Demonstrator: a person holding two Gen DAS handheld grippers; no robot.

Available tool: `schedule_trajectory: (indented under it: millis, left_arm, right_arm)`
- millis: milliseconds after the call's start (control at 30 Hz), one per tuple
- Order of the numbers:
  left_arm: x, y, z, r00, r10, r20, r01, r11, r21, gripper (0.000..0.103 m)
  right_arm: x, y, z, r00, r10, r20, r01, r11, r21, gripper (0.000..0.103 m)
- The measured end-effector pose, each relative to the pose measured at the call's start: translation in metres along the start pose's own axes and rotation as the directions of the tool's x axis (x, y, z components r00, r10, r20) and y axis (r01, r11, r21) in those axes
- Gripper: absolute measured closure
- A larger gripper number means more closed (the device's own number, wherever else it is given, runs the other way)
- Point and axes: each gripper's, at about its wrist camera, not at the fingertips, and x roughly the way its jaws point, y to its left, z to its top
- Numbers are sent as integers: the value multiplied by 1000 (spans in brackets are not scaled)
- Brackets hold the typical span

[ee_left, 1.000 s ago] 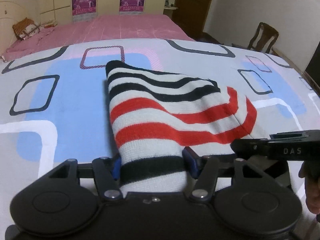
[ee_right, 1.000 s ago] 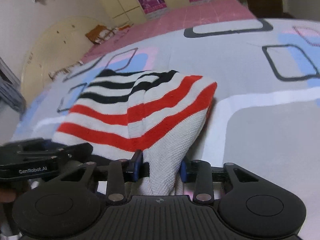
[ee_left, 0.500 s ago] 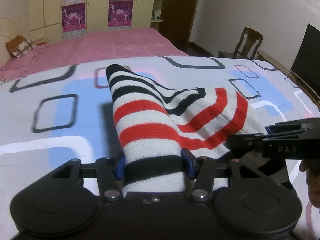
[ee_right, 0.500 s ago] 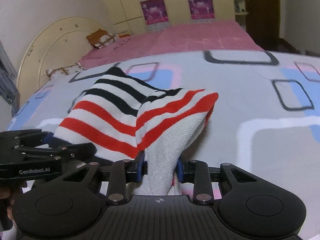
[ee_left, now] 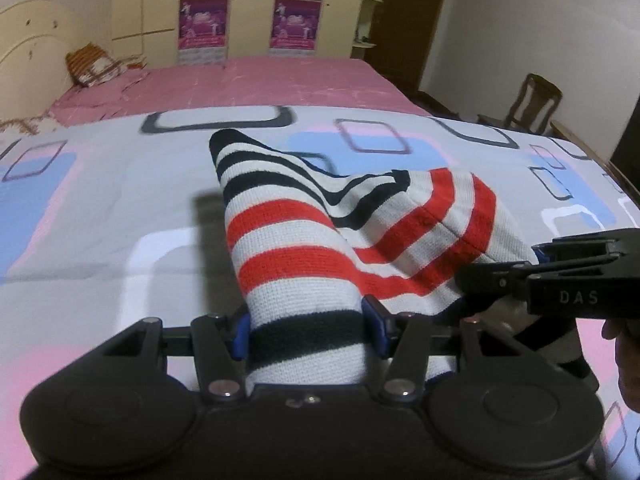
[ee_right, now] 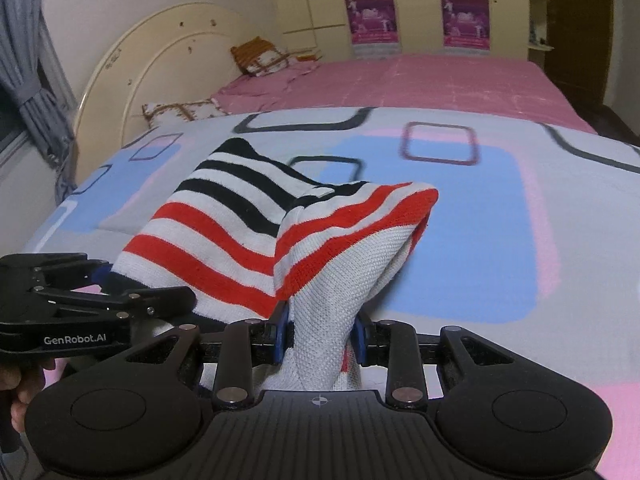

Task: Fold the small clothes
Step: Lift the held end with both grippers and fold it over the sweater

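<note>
A small knit garment [ee_left: 304,240] with white, red and black stripes rises off a patterned bed sheet [ee_left: 100,200]. My left gripper [ee_left: 308,332] is shut on its black-banded near edge. My right gripper [ee_right: 320,332] is shut on a bunched white part of the same garment [ee_right: 224,224]. The far end of the cloth still rests on the sheet. In the left wrist view the right gripper [ee_left: 560,276] enters from the right, by the garment's red-striped side. In the right wrist view the left gripper [ee_right: 80,300] sits at the left, gripping the dark hem.
The sheet [ee_right: 520,240] has blue, pink and grey blocks with dark outlined squares. A pink bed [ee_left: 248,84] lies beyond it, with a cream headboard [ee_right: 160,72], a wooden chair [ee_left: 532,104] at the right, and a grey curtain [ee_right: 28,64] at the left.
Both grippers have lifted the garment's near edge, so it now tents up more steeply. The right wrist view has swung sideways, bringing the headboard and curtain into sight.
</note>
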Motion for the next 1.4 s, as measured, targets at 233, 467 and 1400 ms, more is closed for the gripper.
schedule_trajectory:
  millis: [233,467,1400]
  left_arm:
    - [24,45,-21,996,-85,-10,83,990,-113,43]
    - [25,57,-25,993,-114,1,114,987,-116,40]
    - [71,60,18,991,-131,33,129,990,62,58]
  right_arm:
    - [53,11,-17,996,-56,-70,59,997,47,71]
    - [58,10,-17,997,-54,-56,58,997,60,71]
    - [89,-22,29,989,-148,-17,148,989,-2,70]
